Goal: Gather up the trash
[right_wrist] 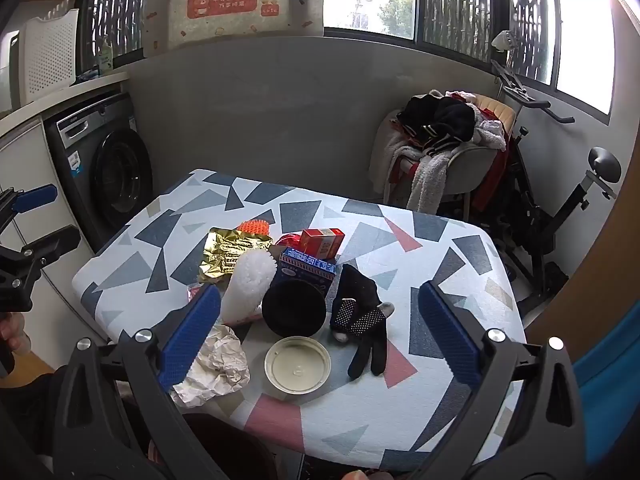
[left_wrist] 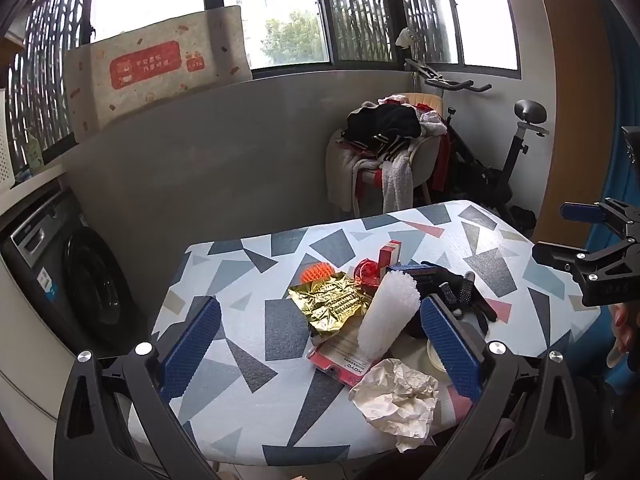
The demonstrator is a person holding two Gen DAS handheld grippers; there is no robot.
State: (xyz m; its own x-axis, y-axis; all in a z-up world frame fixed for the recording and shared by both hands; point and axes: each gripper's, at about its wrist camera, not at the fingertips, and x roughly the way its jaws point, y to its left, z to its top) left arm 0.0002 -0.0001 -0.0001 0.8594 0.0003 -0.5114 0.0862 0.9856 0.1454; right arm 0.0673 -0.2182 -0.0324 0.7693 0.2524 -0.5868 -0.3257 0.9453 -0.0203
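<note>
A patterned table (left_wrist: 280,312) (right_wrist: 432,264) holds a clutter of items. Crumpled white paper (left_wrist: 396,400) (right_wrist: 216,364) lies at the near edge. A gold foil wrapper (left_wrist: 332,304) (right_wrist: 228,252), a white bumpy foam roll (left_wrist: 388,312) (right_wrist: 248,280), a red card pack (left_wrist: 340,360), a black glove (right_wrist: 360,316), a black bowl (right_wrist: 294,308) and a round lid (right_wrist: 298,364) lie near it. My left gripper (left_wrist: 320,344) is open and empty above the near edge. My right gripper (right_wrist: 320,336) is open and empty above the bowl and lid.
A red box (right_wrist: 322,242), a blue box (right_wrist: 306,272), an orange spiky ball (left_wrist: 318,272) and a red round thing (left_wrist: 366,270) sit mid-table. A washing machine (right_wrist: 104,168) stands left. A chair with clothes (left_wrist: 384,152) and an exercise bike (right_wrist: 560,200) stand behind.
</note>
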